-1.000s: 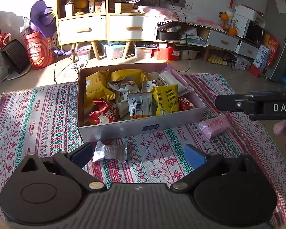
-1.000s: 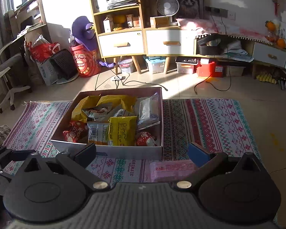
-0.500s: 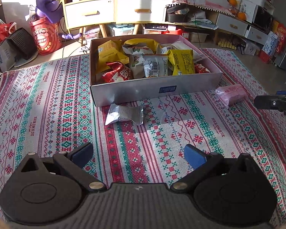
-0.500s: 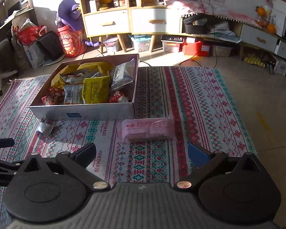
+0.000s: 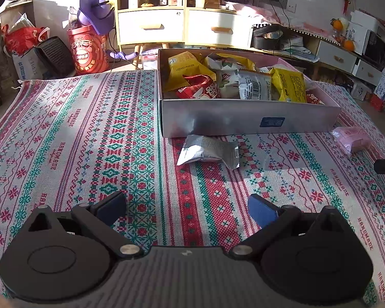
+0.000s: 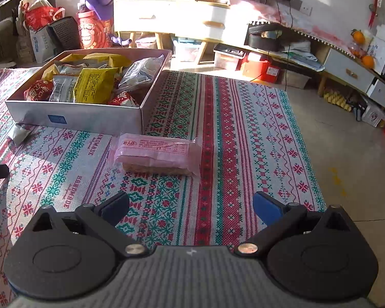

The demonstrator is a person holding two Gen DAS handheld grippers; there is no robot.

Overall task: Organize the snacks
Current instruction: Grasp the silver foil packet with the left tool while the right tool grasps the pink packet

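A silver cardboard box (image 5: 218, 124) (image 6: 95, 118) full of snack packets stands on the patterned rug. A silver foil packet (image 5: 209, 151) (image 6: 19, 133) lies on the rug just in front of the box. A pink wrapped snack bar (image 6: 157, 155) (image 5: 350, 140) lies by the box's near right corner. My left gripper (image 5: 187, 209) is open and empty, low over the rug, short of the foil packet. My right gripper (image 6: 191, 205) is open and empty, just short of the pink bar. The other gripper's tip shows at each frame's edge.
The woven rug (image 5: 89, 141) covers the floor; bare floor (image 6: 346, 154) starts to the right of it. Behind stand a drawer cabinet (image 5: 182, 25), a red bucket (image 5: 87, 51), bags (image 5: 25, 48) at far left and a low cluttered shelf (image 6: 295, 43).
Both grippers have dropped lower toward the rug and closer to their packets. The left one shifted left of the box; the right one closed in on the pink bar. Both stayed open.
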